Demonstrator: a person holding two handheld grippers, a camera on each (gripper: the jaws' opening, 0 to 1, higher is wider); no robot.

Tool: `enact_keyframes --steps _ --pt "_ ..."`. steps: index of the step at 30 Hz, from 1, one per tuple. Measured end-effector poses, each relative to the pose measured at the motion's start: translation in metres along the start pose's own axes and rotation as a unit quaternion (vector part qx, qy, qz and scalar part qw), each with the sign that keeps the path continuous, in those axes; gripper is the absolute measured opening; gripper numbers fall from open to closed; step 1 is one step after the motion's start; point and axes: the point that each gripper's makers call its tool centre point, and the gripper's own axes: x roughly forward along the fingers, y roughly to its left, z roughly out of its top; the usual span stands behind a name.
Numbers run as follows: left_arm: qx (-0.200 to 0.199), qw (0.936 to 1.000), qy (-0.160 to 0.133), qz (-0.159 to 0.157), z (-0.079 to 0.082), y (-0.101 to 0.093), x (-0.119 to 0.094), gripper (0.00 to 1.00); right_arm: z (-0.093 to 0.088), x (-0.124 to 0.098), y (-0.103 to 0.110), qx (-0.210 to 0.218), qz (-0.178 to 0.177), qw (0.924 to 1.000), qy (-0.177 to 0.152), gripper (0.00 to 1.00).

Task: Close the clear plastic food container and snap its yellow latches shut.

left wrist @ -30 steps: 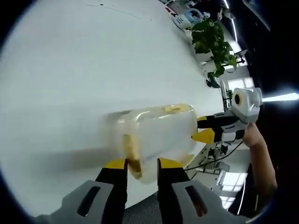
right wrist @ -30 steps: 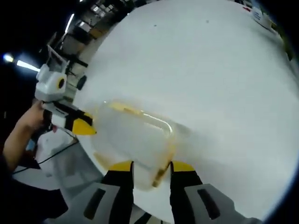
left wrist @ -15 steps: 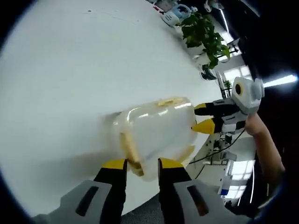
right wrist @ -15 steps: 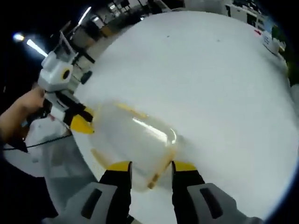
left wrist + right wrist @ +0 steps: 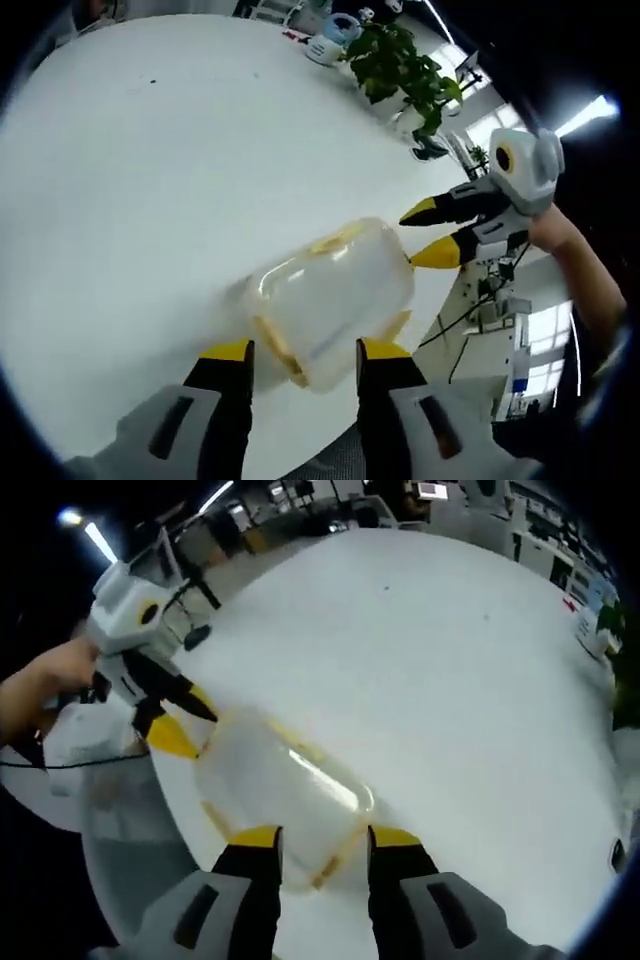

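Left gripper view: container lies near the white bench edge, left gripper fingers apart at its near end, plant beyond. Right gripper view: right gripper fingers apart astride the container's end; yellow latch between them.

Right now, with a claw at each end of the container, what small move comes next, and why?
Probably ease the left claw forward to press the near yellow latch down. The container lies on the white table with both claws open, the right claw at the opposite end.
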Motion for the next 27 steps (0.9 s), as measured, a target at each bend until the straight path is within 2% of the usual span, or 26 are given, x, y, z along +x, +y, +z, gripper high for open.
enact_keyframes --steps 1,2,6,9,14,16,17,21,23,27 --pt "0.018 0.9998 -0.005 0.002 0.003 0.000 0.000 0.36 0.001 -0.001 0.003 -0.007 0.000 1.0000 0.000 0.29" --pt "0.018 0.9998 -0.003 0.003 0.002 -0.003 0.000 0.36 0.002 -0.001 0.005 -0.009 0.001 1.0000 0.000 0.29" --pt "0.057 0.9983 0.005 0.008 0.002 -0.008 -0.001 0.36 0.006 0.000 0.012 -0.041 0.007 0.9991 0.004 0.26" --pt "0.101 0.9947 0.008 0.017 0.003 -0.010 -0.001 0.39 0.007 0.000 0.015 -0.062 0.006 0.9980 0.008 0.26" --pt "0.164 0.9857 0.014 0.034 0.008 -0.017 0.002 0.38 0.010 0.002 0.017 -0.090 0.008 0.9958 0.012 0.24" --pt "0.192 0.9804 0.015 0.042 0.010 -0.019 0.003 0.38 0.012 0.002 0.021 -0.127 0.015 0.9917 0.009 0.17" --pt "0.210 0.9765 0.020 0.043 0.010 -0.020 0.004 0.38 0.010 0.003 0.021 -0.122 0.012 0.9924 0.012 0.16" --pt "0.234 0.9711 0.026 0.037 0.009 -0.028 0.008 0.37 0.011 0.004 0.024 -0.150 0.017 0.9884 0.013 0.15" --pt "0.274 0.9602 0.030 0.044 0.011 -0.029 0.009 0.37 0.011 0.005 0.025 -0.165 0.018 0.9859 0.016 0.13" --pt "0.318 0.9459 0.036 0.052 0.013 -0.032 0.012 0.36 0.011 0.008 0.028 -0.190 0.020 0.9813 0.022 0.06"
